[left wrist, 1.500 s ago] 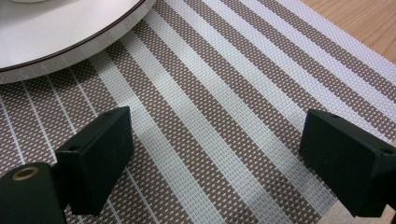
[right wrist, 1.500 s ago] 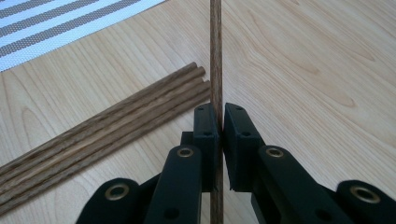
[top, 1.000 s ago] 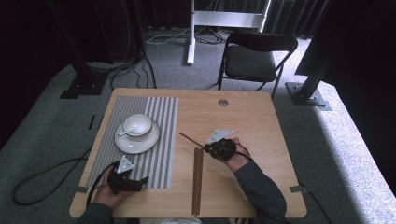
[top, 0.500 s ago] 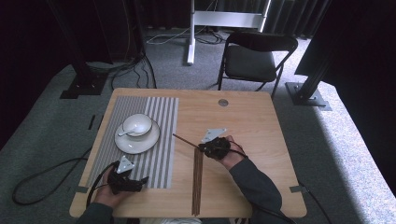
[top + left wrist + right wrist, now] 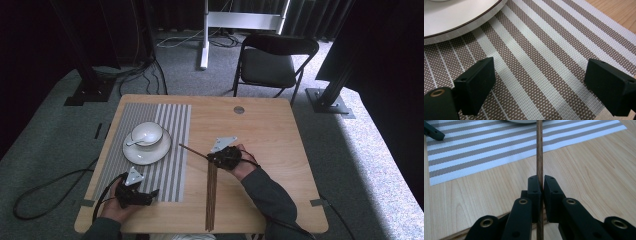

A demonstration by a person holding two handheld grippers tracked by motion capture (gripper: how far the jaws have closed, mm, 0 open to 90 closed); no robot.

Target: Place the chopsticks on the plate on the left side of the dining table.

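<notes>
A: Right hand-held gripper (image 5: 541, 185) clamped tight on one chopstick (image 5: 539, 150), pads squeezing the shaft from both sides, stick running straight out ahead between them toward the striped placemat (image 5: 486, 152).

B: Seen from above as well: right hand-held gripper (image 5: 216, 157) near the middle of the desk (image 5: 280, 135), chopstick (image 5: 194, 151) poking out leftward, tip just short of the placemat's right edge. Second chopstick (image 5: 211, 195) lying flat below, reaching down to the desk's near edge.

A: Best way through this step, probably: hold the clamp firm, keep the stick level, carry slowly. Thin round shaft, so likely to swivel or slip if squeezed off-centre.

B: Agreed. Worth lowering it parallel to the placemat's right edge and releasing only once the full length rests on a surface. Also worth steering clear of the plate (image 5: 146, 150) and the bowl (image 5: 146, 133) with the spoon, both toward the desk's far left.

A: And the left hand-held gripper (image 5: 541, 85)?

B: Jaws spread wide, nothing between, hovering over the placemat's near right corner with the plate rim (image 5: 461, 22) just ahead. From above, parked by the desk's near left corner (image 5: 152, 193), well apart from the chopstick.
</notes>
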